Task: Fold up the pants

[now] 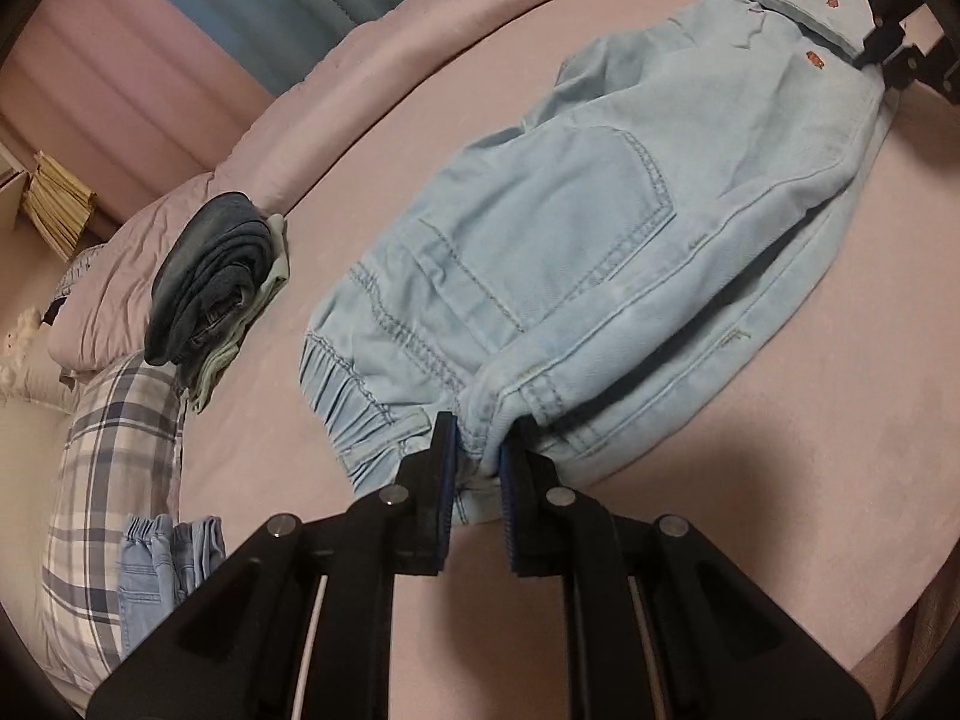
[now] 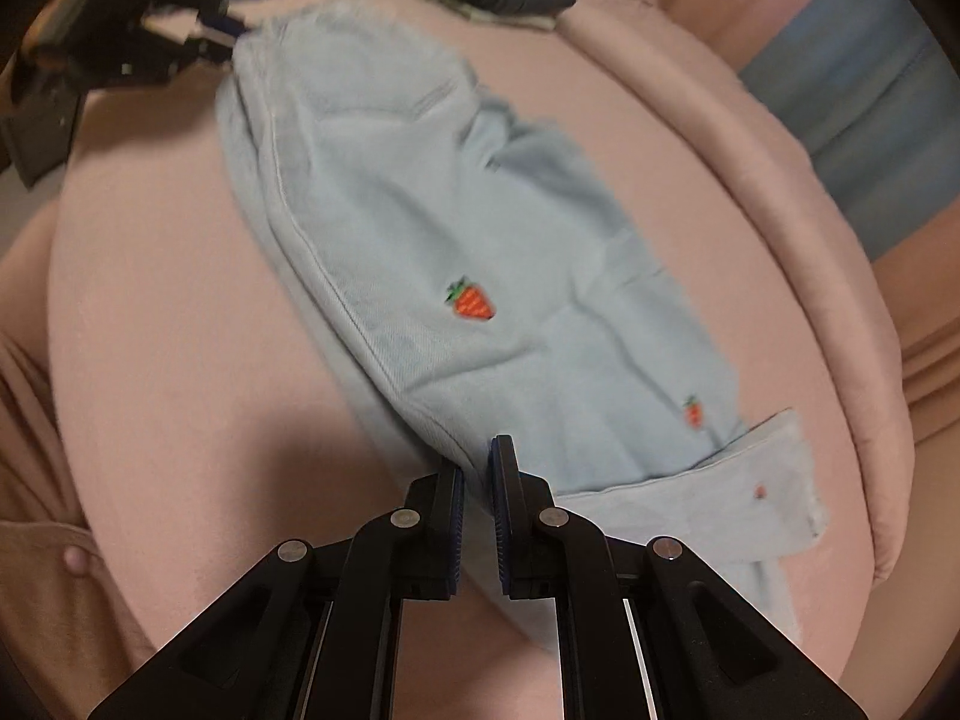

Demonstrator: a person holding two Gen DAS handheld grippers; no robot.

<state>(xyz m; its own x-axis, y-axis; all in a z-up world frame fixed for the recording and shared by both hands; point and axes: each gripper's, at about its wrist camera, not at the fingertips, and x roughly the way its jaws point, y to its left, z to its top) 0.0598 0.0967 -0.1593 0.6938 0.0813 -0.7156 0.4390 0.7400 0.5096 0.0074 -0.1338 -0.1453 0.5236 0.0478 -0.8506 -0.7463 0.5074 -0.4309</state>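
Light blue denim pants (image 1: pixel 576 228) with small strawberry patches lie folded lengthwise on a pink bed. My left gripper (image 1: pixel 477 450) is shut on the elastic waistband end, with fabric bunched between its pads. My right gripper (image 2: pixel 477 468) is shut on the cuffed leg end of the pants (image 2: pixel 456 240), pinching the folded edge. The right gripper also shows in the left wrist view (image 1: pixel 882 54) at the far cuff. The left gripper shows blurred in the right wrist view (image 2: pixel 180 36) at the far waistband.
A stack of folded dark and pale jeans (image 1: pixel 216 276) sits to the left on the bed. Another folded light denim piece (image 1: pixel 162 564) lies on a plaid pillow (image 1: pixel 114 420). A rolled pink duvet edge (image 1: pixel 336 84) borders the far side. The pink sheet (image 1: pixel 780 480) surrounds the pants.
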